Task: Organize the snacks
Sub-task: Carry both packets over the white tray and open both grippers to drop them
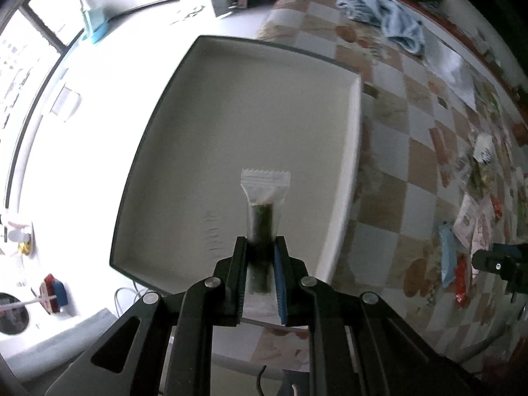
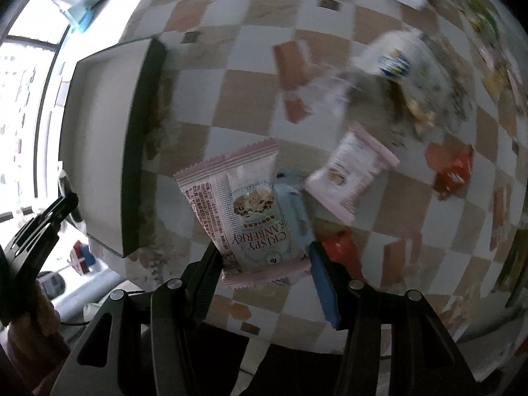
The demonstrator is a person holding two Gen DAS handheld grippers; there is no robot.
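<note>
We find the left hand-held gripper (image 1: pixel 260 247) clamped on a clear-wrapped seaweed roll (image 1: pixel 262 221), its sealed end pointing to 12 o'clock over the floor of the grey tray (image 1: pixel 231 105). The tray shows nothing lying in it. The right hand-held gripper (image 2: pixel 264 247) carries a pink cranberry crisp packet (image 2: pixel 244 211) between its jaws; the packet sits askew, and we cannot confirm both fingers press it firmly.

We judge the step in hand to be delivery: each packet is being brought to the tray. The left needs only to lower and part its jaws; the right must travel toward 9 o'clock, where the tray stands on the checked surface (image 2: pixel 231 49).

The right view alone shows the loose stock: a second pink packet (image 2: pixel 349 178) at 2 o'clock, an orange packet (image 2: pixel 452 171) farther out at 3 o'clock. The left view alone shows the tray interior and a blue cloth (image 1: pixel 382 16) at 1 o'clock.
</note>
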